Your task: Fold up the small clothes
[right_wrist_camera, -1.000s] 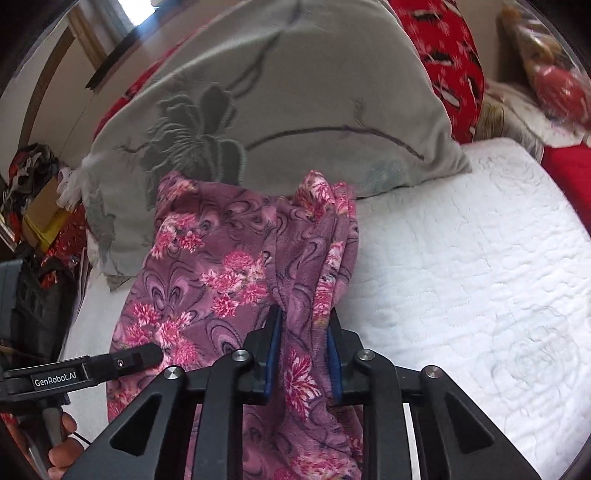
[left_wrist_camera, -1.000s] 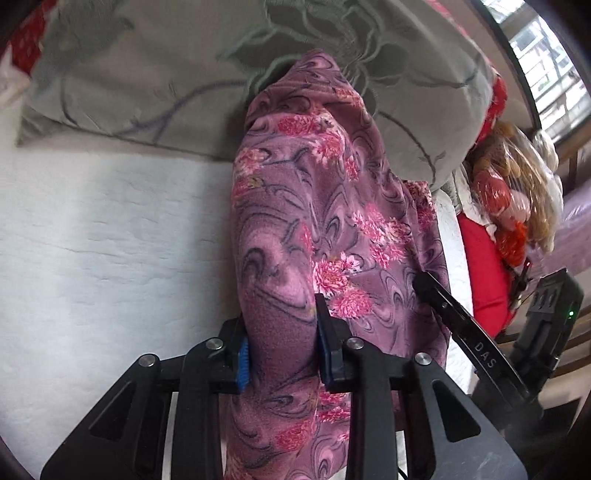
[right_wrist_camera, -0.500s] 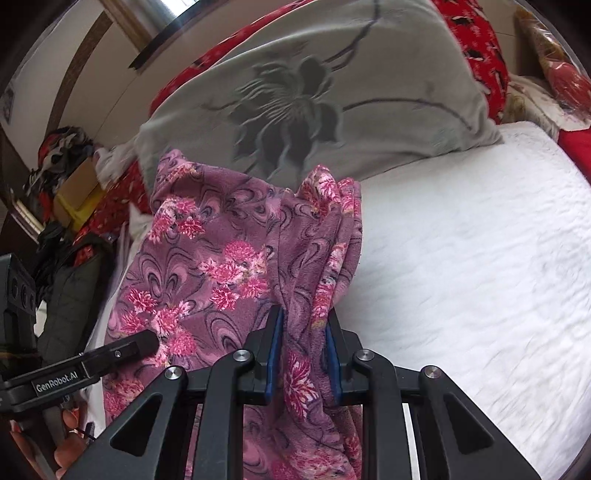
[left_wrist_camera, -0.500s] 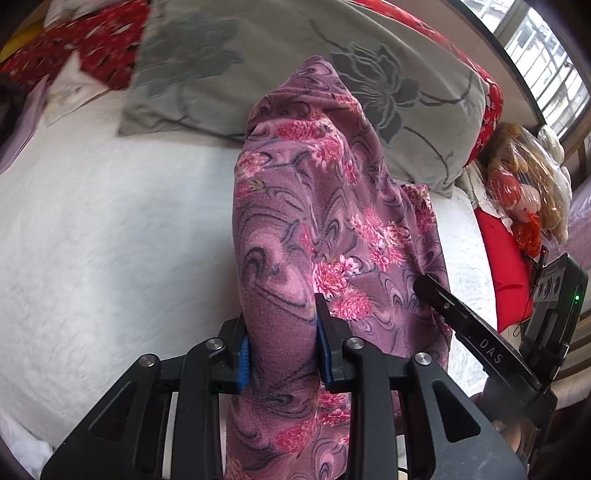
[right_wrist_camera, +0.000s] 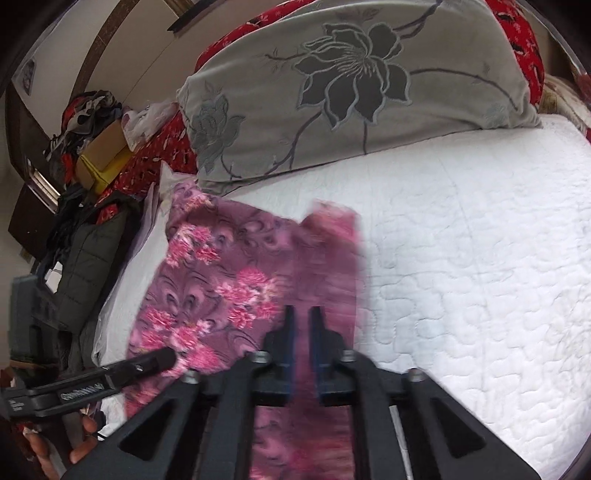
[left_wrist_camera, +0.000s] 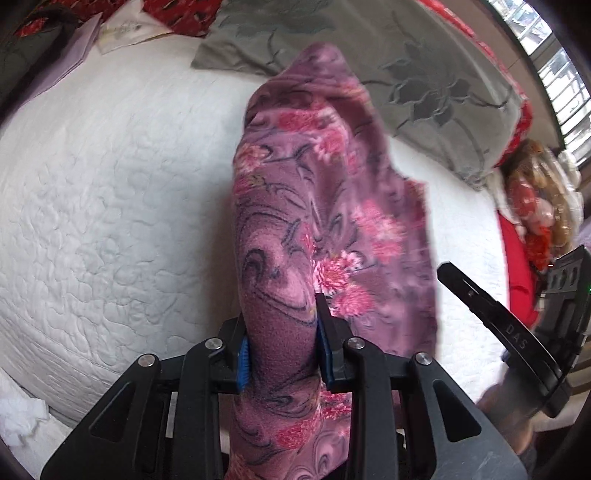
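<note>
A purple garment with pink flowers (left_wrist_camera: pixel 325 206) hangs between my two grippers above a white quilted bed (left_wrist_camera: pixel 110 206). My left gripper (left_wrist_camera: pixel 282 325) is shut on a thick fold of it. In the right wrist view the same garment (right_wrist_camera: pixel 236 280) spreads out to the left and is motion-blurred near the fingers. My right gripper (right_wrist_camera: pixel 303 325) is shut on its edge, jaws nearly together. The right gripper shows at the right in the left wrist view (left_wrist_camera: pixel 498 317). The left gripper shows at the lower left in the right wrist view (right_wrist_camera: pixel 110 376).
A grey pillow with a dark flower print (right_wrist_camera: pixel 351 92) lies at the head of the bed (right_wrist_camera: pixel 480 258), with red bedding (right_wrist_camera: pixel 524 29) behind it. A dark jacket (right_wrist_camera: pixel 85 258) and a cardboard box (right_wrist_camera: pixel 103 155) sit to the left. Bagged soft toys (left_wrist_camera: pixel 535 206) sit at the right.
Both grippers have pulled back from the pillow and lifted. The garment's far end has come off the pillow and now hangs over the white quilt. Both grips hold.
</note>
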